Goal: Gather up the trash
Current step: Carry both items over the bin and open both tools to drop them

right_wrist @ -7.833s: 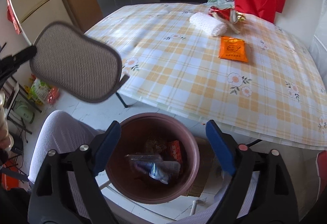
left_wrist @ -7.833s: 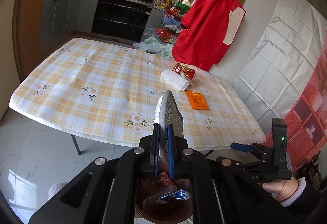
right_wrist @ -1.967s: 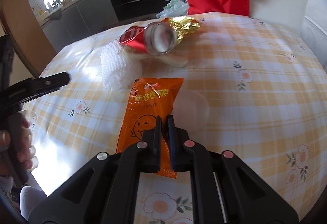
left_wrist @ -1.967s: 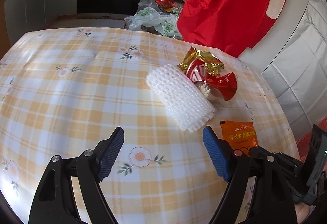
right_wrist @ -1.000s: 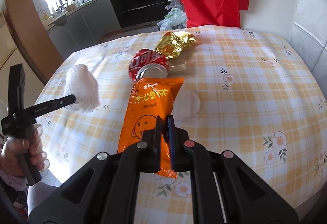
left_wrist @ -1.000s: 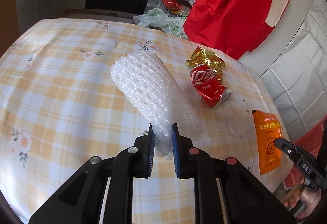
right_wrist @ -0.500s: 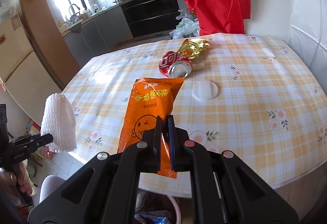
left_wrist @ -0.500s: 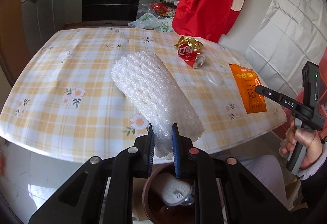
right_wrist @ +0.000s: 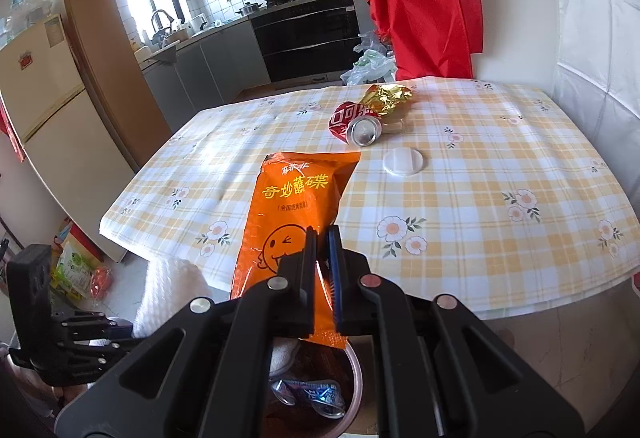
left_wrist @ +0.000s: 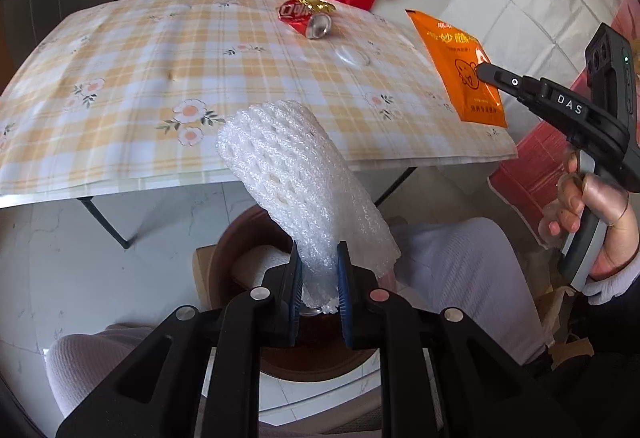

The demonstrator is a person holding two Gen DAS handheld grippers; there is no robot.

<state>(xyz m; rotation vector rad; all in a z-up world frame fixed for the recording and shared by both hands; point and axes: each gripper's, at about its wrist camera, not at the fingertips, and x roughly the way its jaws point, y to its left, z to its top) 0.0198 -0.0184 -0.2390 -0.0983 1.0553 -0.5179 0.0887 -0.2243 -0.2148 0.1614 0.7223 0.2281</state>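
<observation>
Over the bin: both grippers hang past the near edge of the worktop [left_wrist: 120,86], each carrying one piece of trash.
Left gripper [left_wrist: 319,280]: jaws nearly closed, pinching the lower end of a white foam net sleeve [left_wrist: 296,182]; the sleeve leans up and away from the jaws, directly above the brown bin [left_wrist: 236,238].
Right gripper [right_wrist: 322,258]: jaws fully closed on the lower part of an orange sachet [right_wrist: 294,214], which stands above the bin rim [right_wrist: 356,370].
Left on worktop: crushed red can [right_wrist: 354,124], gold wrapper [right_wrist: 386,98] touching it, white round lid [right_wrist: 403,161] just beside.
Risk 1: the sleeve is long and springy; released at this tilt it may bounce off the rim or the person's knee [left_wrist: 460,262] onto the floor.
Risk 2: the sachet is light and flat; it may cling to a pad or flutter past the bin.
Risk 3: two drops at once could collide over one opening.
Hidden: most of the bin interior sits behind the grippers; how full it is cannot be judged. Only a blue wrapper [right_wrist: 312,396] is identifiable inside.
</observation>
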